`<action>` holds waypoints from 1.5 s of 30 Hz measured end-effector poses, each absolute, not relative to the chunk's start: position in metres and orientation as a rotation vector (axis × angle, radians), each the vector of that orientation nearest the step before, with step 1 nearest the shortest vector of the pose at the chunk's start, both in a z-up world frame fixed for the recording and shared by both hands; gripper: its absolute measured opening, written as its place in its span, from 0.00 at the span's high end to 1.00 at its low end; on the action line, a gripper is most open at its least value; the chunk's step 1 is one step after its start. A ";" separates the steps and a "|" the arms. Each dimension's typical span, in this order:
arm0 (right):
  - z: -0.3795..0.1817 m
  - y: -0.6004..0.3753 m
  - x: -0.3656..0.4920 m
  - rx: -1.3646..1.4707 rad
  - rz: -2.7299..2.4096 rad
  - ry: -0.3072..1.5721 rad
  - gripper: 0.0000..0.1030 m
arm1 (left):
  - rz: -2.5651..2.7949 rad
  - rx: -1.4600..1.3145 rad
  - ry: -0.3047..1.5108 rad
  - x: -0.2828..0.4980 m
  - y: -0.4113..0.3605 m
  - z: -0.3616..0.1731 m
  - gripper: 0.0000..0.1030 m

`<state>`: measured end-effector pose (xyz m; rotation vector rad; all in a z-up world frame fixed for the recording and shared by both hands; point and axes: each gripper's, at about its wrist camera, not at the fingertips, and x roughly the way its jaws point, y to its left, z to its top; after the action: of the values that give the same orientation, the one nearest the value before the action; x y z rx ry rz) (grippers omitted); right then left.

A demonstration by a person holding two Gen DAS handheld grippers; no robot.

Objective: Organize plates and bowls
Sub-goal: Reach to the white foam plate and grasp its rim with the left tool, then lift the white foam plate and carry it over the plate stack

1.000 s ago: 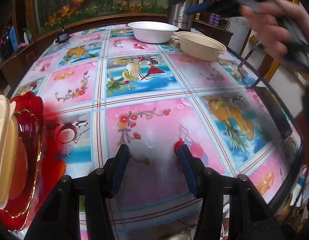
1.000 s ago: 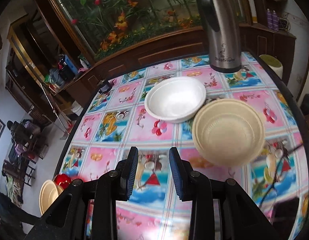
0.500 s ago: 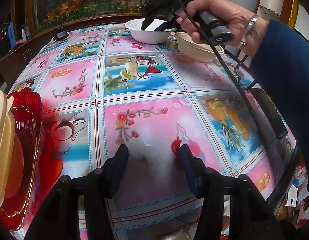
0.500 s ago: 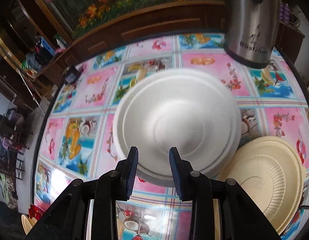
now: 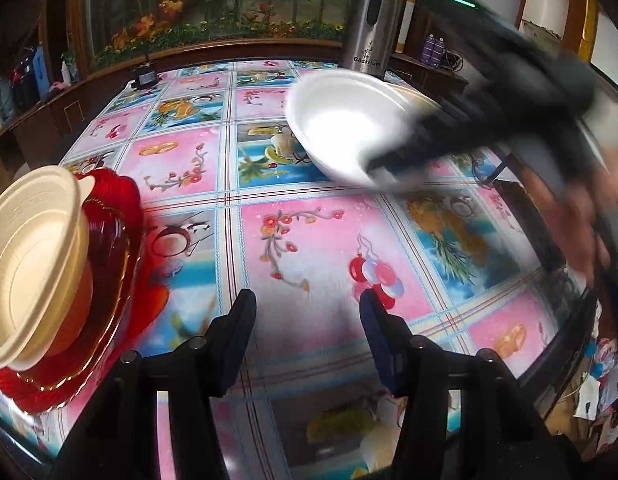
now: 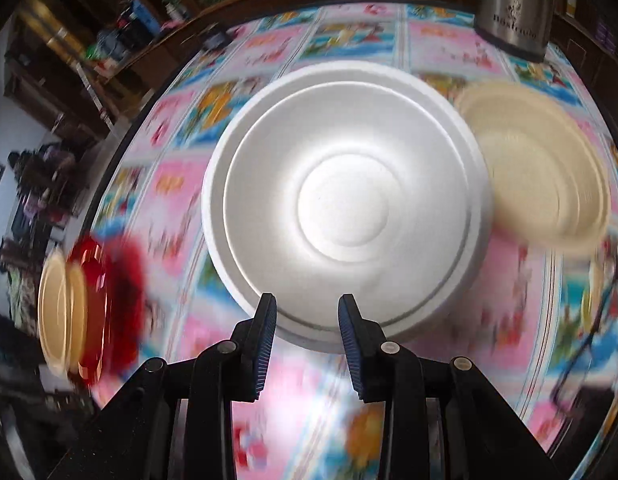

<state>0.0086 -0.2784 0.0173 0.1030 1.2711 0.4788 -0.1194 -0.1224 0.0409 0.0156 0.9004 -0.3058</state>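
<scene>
A white foam bowl (image 6: 341, 200) lies just ahead of my right gripper (image 6: 307, 308). Its near rim crosses the narrow gap between the two fingers, and neither pad visibly presses on it. In the left wrist view the white bowl (image 5: 341, 128) is tilted toward me, with the blurred right gripper (image 5: 385, 160) at its near edge. A beige bowl (image 6: 541, 168) sits behind and to its right. At the table's left edge a beige bowl (image 5: 33, 260) rests on a red glass plate (image 5: 117, 216). My left gripper (image 5: 307, 300) hangs open over the tablecloth with nothing in it.
A steel thermos (image 5: 371, 36) stands at the far side of the flowered table (image 5: 309, 240). A small black device (image 5: 145, 78) lies at the far left. A dark flat object (image 5: 525, 220) sits by the right edge. The person's hand (image 5: 569, 232) holds the right gripper.
The right gripper swung down to the white bowl. The bowl has come nearer with it, away from the beige bowl and now tilted. The left gripper rose slightly, and both finger gaps are unchanged.
</scene>
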 end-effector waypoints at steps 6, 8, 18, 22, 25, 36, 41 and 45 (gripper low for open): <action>0.057 -0.314 -0.094 0.111 0.550 1.094 0.66 | -0.305 -0.006 0.877 -0.123 -0.117 0.059 0.49; 0.070 -0.337 -0.114 0.125 0.475 0.995 0.66 | -0.311 -0.036 0.870 -0.117 -0.114 0.066 0.49; 0.050 -0.396 -0.101 0.334 0.376 0.946 0.66 | -0.334 -0.123 0.927 -0.070 -0.123 0.074 0.49; 0.046 -0.389 -0.091 0.333 0.382 0.955 0.66 | -0.331 -0.104 0.939 -0.056 -0.134 0.068 0.57; 0.039 -0.385 -0.086 0.320 0.372 0.971 0.66 | -0.356 -0.105 0.963 -0.046 -0.144 0.059 0.72; 0.027 -0.381 -0.082 0.366 0.404 0.984 0.85 | -0.341 -0.042 0.929 -0.052 -0.158 0.061 0.86; 0.040 -0.375 -0.087 0.365 0.426 0.960 0.85 | -0.325 -0.054 0.910 -0.058 -0.148 0.070 0.86; 0.047 -0.367 -0.087 0.363 0.440 0.952 0.85 | -0.317 -0.068 0.885 -0.064 -0.138 0.081 0.86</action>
<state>-0.0874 -0.3668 0.0470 0.3633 0.9518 0.4404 -0.0639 -0.1379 0.0812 -0.0677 0.8845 -0.3169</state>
